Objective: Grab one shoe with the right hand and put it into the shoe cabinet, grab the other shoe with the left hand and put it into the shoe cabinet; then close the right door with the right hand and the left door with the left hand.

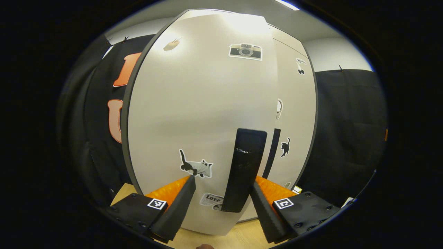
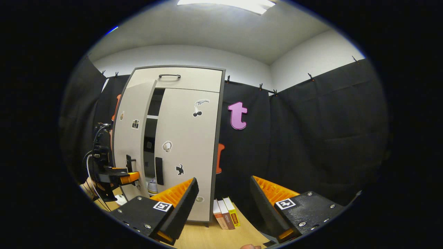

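Note:
The pale shoe cabinet [image 2: 187,138] stands against the black wall. Its right door [image 2: 188,145] lies flush and shut; its left door [image 2: 129,131] stands slightly ajar. Through the gap a white shoe [image 2: 152,186] rests on the bottom shelf. In the left gripper view the left door [image 1: 200,103] is very close, and its black handle [image 1: 245,169] rises between my fingers, nearer the right one. My left gripper [image 1: 221,207] is open, also seen as the left gripper [image 2: 116,177] at that door. My right gripper [image 2: 223,207] is open, holding nothing, well back from the cabinet.
Three books [image 2: 225,217] stand on the wooden floor [image 2: 207,235] just right of the cabinet's foot. The right door's black handle [image 2: 159,170] sits beside the gap. A drawer with a handle [image 2: 169,75] tops the cabinet. Black cloth walls close in on both sides.

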The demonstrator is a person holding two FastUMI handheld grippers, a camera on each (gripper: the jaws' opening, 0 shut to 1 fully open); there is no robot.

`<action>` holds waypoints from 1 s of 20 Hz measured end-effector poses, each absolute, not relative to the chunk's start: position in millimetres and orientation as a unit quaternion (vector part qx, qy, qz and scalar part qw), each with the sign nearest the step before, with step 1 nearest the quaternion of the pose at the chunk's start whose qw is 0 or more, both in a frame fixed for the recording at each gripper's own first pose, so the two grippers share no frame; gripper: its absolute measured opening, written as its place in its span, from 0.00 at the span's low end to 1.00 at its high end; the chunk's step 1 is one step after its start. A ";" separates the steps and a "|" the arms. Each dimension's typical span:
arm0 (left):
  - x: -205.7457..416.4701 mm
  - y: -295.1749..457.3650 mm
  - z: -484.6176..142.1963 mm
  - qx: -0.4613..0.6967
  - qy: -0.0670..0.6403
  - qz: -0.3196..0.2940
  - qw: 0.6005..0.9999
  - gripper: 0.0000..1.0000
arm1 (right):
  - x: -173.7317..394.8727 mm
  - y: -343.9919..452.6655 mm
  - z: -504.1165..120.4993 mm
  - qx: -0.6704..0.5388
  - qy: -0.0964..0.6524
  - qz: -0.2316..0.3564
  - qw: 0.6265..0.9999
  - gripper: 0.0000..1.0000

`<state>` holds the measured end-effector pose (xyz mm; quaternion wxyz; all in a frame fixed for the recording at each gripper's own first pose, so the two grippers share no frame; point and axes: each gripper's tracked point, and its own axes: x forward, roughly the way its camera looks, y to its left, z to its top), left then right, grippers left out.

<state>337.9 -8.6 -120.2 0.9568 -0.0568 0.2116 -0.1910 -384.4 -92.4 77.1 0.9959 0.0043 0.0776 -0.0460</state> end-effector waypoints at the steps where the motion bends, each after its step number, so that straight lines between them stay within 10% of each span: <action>1: 344.7 -11.2 -122.0 -0.047 0.208 -0.185 0.959 0.97 | -382.9 -92.6 75.8 0.003 0.078 -0.045 0.996 0.93; 20: 386.8 -22.2 -133.1 0.001 0.199 -0.118 0.973 0.97 | -348.8 -110.6 44.2 0.034 0.091 -0.032 0.995 0.93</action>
